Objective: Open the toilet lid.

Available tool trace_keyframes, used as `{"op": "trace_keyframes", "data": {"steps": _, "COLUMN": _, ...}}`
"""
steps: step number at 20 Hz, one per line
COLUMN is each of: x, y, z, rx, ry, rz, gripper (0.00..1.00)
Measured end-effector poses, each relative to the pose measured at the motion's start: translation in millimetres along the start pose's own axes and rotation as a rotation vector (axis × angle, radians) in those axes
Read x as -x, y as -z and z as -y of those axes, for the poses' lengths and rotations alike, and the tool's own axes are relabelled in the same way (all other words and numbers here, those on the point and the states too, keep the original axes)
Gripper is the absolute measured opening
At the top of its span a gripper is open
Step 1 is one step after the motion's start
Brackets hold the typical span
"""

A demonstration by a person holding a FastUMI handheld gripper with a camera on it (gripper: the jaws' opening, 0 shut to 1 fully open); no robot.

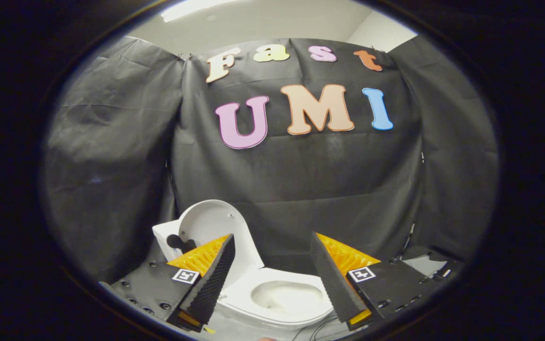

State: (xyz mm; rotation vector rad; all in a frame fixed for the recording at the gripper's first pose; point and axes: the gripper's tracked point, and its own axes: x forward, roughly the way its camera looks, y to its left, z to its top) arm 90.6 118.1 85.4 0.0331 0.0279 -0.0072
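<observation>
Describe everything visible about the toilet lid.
The toilet lid is a white, smooth, glossy oval, plastic by its look. It stands raised, fully open, leaning back against the white tank behind it, its inner face showing with small bumpers near the rim. The seat and bowl lie uncovered below. It sits beyond the gripper, whose fingers are spread apart and do not press on it; one finger's tip overlaps its lower edge in view.

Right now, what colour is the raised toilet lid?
White, seen in the gripper view: raised plastic toilet lid, beyond the open hand-held gripper.
</observation>
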Motion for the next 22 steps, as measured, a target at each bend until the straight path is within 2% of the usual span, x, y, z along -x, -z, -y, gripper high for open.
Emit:
{"op": "trace_keyframes", "data": {"steps": 4, "x": 10.8, "y": -5.5, "z": 4.4, "rx": -0.001, "ry": -0.014, "rz": 0.024, "gripper": 0.98}}
{"op": "trace_keyframes", "data": {"steps": 10, "x": 16.9, "y": -9.6, "z": 22.1, "rx": -0.016, "ry": 0.015, "rz": 0.07, "gripper": 0.98}}
{"op": "trace_keyframes", "data": {"steps": 16, "x": 12.9, "y": 1.5, "z": 29.8, "rx": -0.021, "ry": 0.036, "rz": 0.038, "gripper": 0.98}}
{"op": "trace_keyframes", "data": {"steps": 20, "x": 11.9, "y": 3.5, "z": 42.9, "rx": -0.005, "ry": 0.097, "rz": 0.037, "gripper": 0.98}}
{"op": "trace_keyframes", "data": {"steps": 22, "x": 14.8, "y": -0.6, "z": 39.5, "rx": 0.004, "ry": 0.101, "rz": 0.047, "gripper": 0.98}}
